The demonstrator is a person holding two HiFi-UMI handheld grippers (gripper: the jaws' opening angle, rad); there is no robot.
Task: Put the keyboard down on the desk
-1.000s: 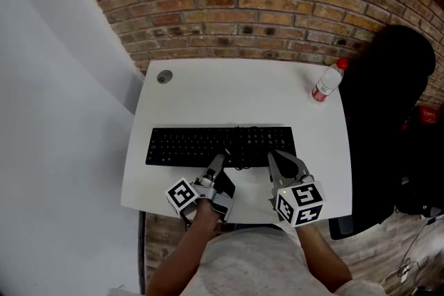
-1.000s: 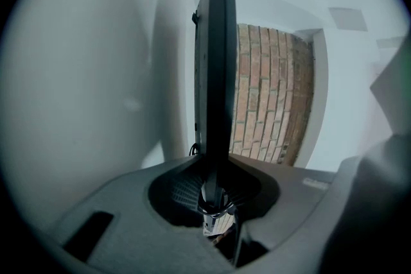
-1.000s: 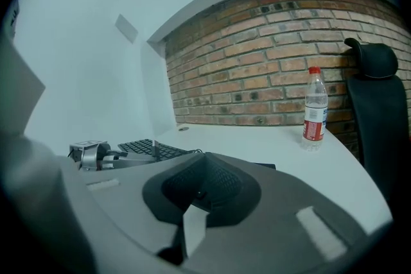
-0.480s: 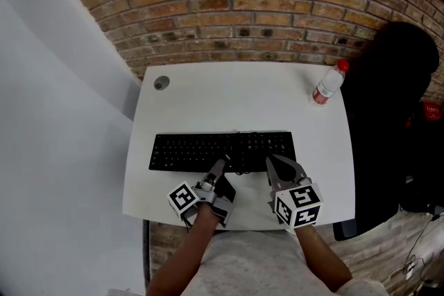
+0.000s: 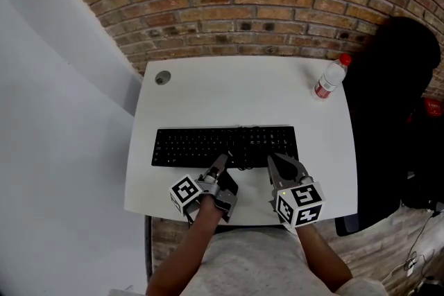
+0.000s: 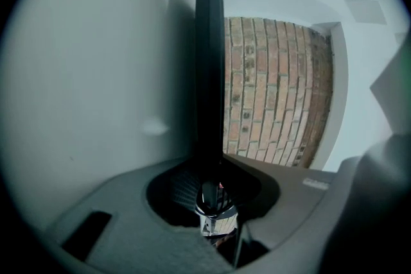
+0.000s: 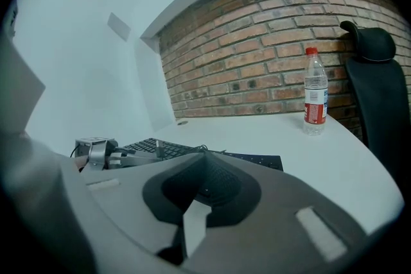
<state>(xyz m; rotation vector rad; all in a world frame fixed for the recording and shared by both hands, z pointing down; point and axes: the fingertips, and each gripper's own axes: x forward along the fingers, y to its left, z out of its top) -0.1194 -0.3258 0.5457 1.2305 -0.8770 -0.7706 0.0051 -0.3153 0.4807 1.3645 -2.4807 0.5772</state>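
The black keyboard (image 5: 208, 145) lies flat across the white desk (image 5: 243, 93), parallel to its front edge. My left gripper (image 5: 222, 163) is turned on its side at the keyboard's near edge. In the left gripper view that edge (image 6: 209, 61) runs as a thin black strip straight into the jaws, which are shut on it. My right gripper (image 5: 272, 159) rests at the near edge further right, its jaws shut together with nothing seen between them. Past its tip, the right gripper view shows the keyboard (image 7: 250, 159) and a loop of its cable.
A clear water bottle with a red cap and label (image 5: 329, 80) stands at the desk's far right corner. A black office chair (image 5: 395, 114) is just right of the desk. A round cable hole (image 5: 162, 77) sits at the far left corner. A brick wall runs behind.
The head view has shifted slightly. Keyboard and both grippers keep the same places relative to each other; no jaw has visibly opened or closed.
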